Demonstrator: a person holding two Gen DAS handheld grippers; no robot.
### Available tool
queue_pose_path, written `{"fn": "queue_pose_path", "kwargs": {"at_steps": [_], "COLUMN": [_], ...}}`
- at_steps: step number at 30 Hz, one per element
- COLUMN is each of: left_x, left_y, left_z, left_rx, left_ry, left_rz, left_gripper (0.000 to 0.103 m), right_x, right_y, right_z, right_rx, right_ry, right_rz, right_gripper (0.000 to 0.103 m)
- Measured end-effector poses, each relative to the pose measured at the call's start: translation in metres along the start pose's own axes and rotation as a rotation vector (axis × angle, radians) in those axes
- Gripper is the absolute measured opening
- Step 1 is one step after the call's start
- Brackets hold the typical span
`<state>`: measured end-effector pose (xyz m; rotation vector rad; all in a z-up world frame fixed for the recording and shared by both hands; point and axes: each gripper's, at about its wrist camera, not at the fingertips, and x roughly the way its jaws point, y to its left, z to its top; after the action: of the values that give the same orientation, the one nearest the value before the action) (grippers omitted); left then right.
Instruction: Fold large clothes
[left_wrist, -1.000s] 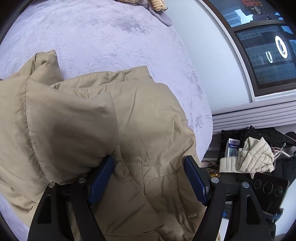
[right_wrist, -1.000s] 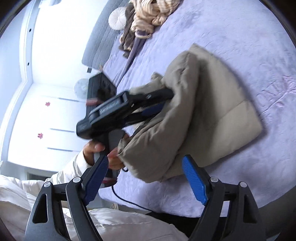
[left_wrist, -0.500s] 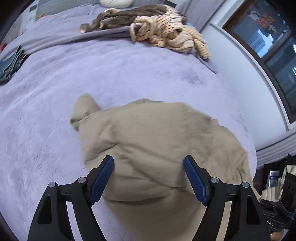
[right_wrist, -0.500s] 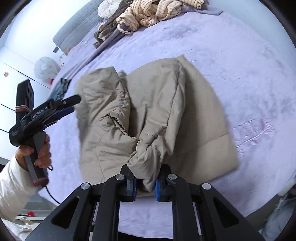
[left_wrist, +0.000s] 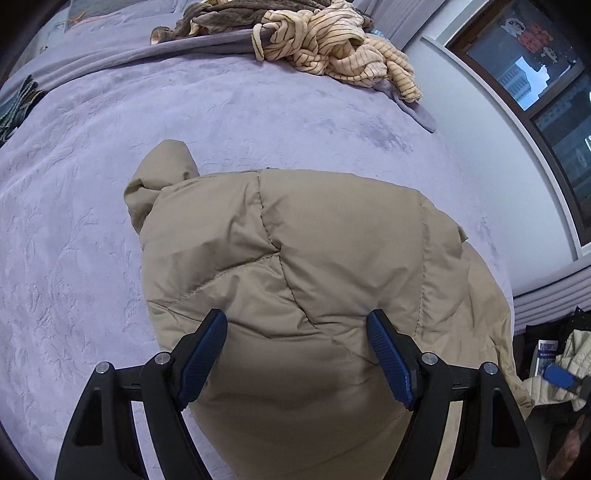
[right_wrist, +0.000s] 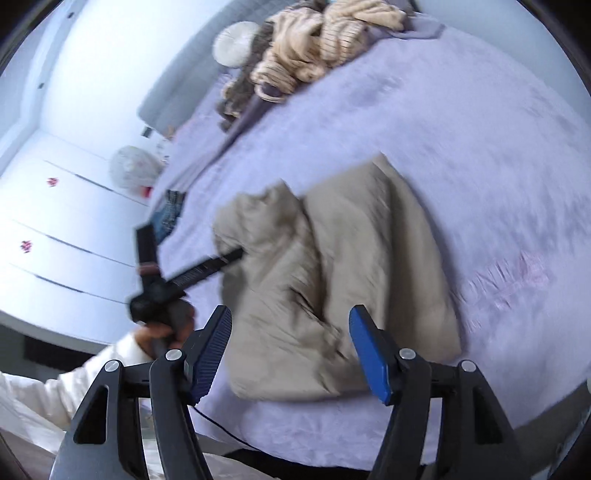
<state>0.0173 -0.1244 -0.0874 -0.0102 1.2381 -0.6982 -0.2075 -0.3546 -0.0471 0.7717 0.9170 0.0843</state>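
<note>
- Left wrist view: The left claw (left_wrist: 295, 354) was wide, and its blue pads (left_wrist: 202, 354) held nothing.
- The tan puffy jacket (left_wrist: 314, 258) lay bunched up on the purple bed (left_wrist: 92, 221), right under and past the claw.
- A small lump of the jacket stuck out at its far left corner.
- A pile of striped clothes (left_wrist: 340, 44) sat at the far end of the bed, well apart from the jacket.
- A dark window (left_wrist: 546, 74) showed at the right, and a pale padded thing (left_wrist: 569, 354) lay low at the right edge.
- Right wrist view: This picture was blurry.
- The right claw (right_wrist: 290, 350) was opening, and nothing was squeezed between its pads; the jacket (right_wrist: 332, 266) lay on the bed (right_wrist: 461, 129) just past them.
- The left claw (right_wrist: 236, 254) came in from the left, with its tip at the jacket's left edge. Whether it touched could not be told.
- A hand (right_wrist: 166, 328) in a white sleeve (right_wrist: 92, 369) held its grip.
- The striped clothes (right_wrist: 314, 48) and a round white cushion (right_wrist: 236, 44) sat at the far end of the bed.
</note>
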Motion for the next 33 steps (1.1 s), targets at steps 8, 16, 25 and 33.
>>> {"fn": "queue_pose_path", "kwargs": {"at_steps": [8,16,25,33], "left_x": [-0.001,0.002,0.049,0.051], "left_y": [0.007,-0.008,-0.110,-0.102], "left_z": [-0.002,0.005,0.011,0.011], "left_rx": [-0.019,-0.019,0.200,0.165], "left_ry": [-0.010,-0.004,0.016,0.026], "left_rz": [-0.017,-0.040,-0.009,0.016], "left_gripper": [0.078,0.078,0.078,0.078], "right_x": [0.128,0.164,0.133,0.070], "right_y": [-0.010,-0.005,-0.071,-0.089], "right_z": [0.056,0.069,0.069,0.074], "right_rx": [0.143,0.079,0.042,0.112], "right_ry": [0.168,0.217,0.190,0.040], "right_rz": [0.099,0.142,-0.104,-0.048], "right_gripper": [0.070,0.007,0.006,0.050]}}
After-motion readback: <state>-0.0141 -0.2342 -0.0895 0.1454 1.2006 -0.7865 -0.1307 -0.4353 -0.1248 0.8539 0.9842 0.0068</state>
